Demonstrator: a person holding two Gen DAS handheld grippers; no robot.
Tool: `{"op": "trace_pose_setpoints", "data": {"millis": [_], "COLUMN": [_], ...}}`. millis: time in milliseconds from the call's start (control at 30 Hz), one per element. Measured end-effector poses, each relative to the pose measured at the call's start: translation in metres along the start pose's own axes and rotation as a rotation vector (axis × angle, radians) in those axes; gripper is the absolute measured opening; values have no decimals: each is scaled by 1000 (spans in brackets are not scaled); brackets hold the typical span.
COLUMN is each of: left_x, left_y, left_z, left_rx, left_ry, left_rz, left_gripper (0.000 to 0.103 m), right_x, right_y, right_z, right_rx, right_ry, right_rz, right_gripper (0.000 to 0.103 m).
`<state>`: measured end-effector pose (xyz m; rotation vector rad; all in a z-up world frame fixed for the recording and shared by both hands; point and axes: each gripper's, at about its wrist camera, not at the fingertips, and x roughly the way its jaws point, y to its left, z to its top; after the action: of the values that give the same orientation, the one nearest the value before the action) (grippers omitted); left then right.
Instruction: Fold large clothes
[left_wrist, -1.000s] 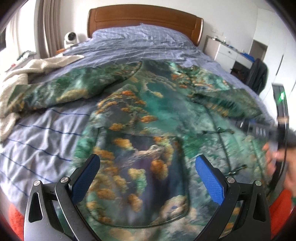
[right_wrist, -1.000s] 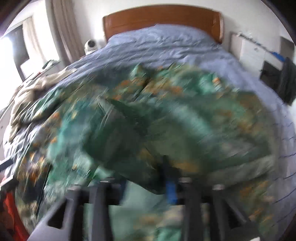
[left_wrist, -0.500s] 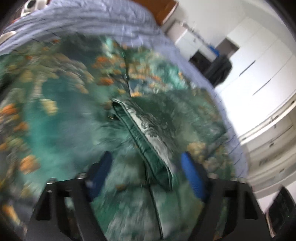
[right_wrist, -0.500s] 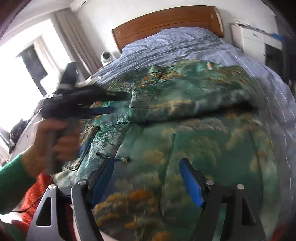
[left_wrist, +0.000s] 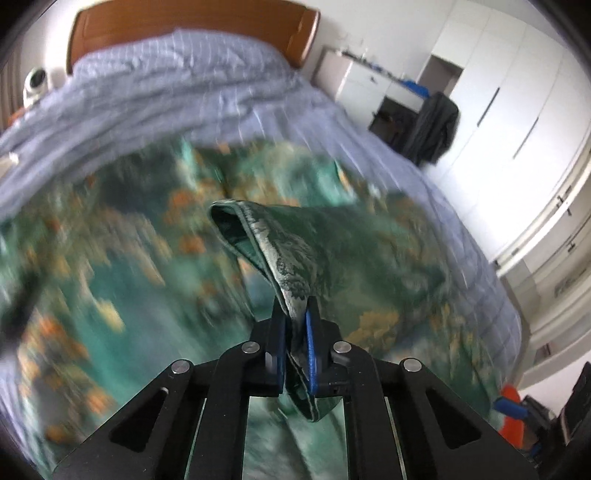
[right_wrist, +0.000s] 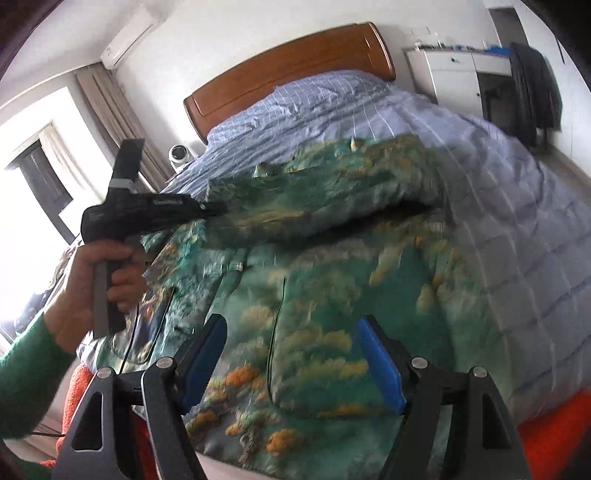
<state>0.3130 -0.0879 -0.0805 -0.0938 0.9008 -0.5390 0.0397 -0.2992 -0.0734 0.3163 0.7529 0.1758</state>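
Left wrist view: your left gripper has its blue pads pressed together on a sleeve cuff of the jacket. The cuff is lifted off the rest of the garment; its open end loops up and away from the pads, and a short tail of fabric hangs below them. The jacket, green with orange patches, lies spread across the bed, covering most of the near half of the blue checked cover. Much of it is blurred. Beyond it you see the wooden headboard; a small white camera sits at the bed's far left. A dark garment hangs by the white cabinets on the right.

Right wrist view: your right gripper is held apart, its blue pads wide of each other with nothing between them, above the jacket's near hem. Your left hand, in a green cuffed arm, grips the other tool's handle at the left; that left gripper reaches to the sleeve, which runs raised across the jacket's upper part from left to right. The jacket lies flat on the bed, its hem near the bed's edge. An orange cloth shows at the lower right, below the bed's edge. The headboard stands behind.
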Motion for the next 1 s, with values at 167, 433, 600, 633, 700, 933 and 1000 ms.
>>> {"op": "trace_pose_setpoints", "data": {"millis": [167,433,600,633,700,933,1000], "left_x": [5,18,28,33,41,41,42], "left_y": [69,132,133,135,143,144,144], "left_z": [27,-17,-26,-26,-33,-42,-43], "left_rx": [-88,-176,-115,-119,-146,-166,-163], "left_ry": [-16,20,20,23,25,-3,-8], "left_rz": [71,145,181,182,168,137,138], "left_gripper": [7,8,10,10,11,11,11], "right_x": [2,98,184,194,221,301,299], "right_y": [-10,-46,-59,-60,-67,-99,-96], "right_z": [64,168,220,224,232,214,212], "right_rx": [-93,-81,-21,-16,13,134,121], "right_ry": [-78,1,79,80,97,281,276], "right_rz": [-64,-139,-131,-133,-128,-129,-132], "right_gripper": [75,52,38,38,38,35,35]}}
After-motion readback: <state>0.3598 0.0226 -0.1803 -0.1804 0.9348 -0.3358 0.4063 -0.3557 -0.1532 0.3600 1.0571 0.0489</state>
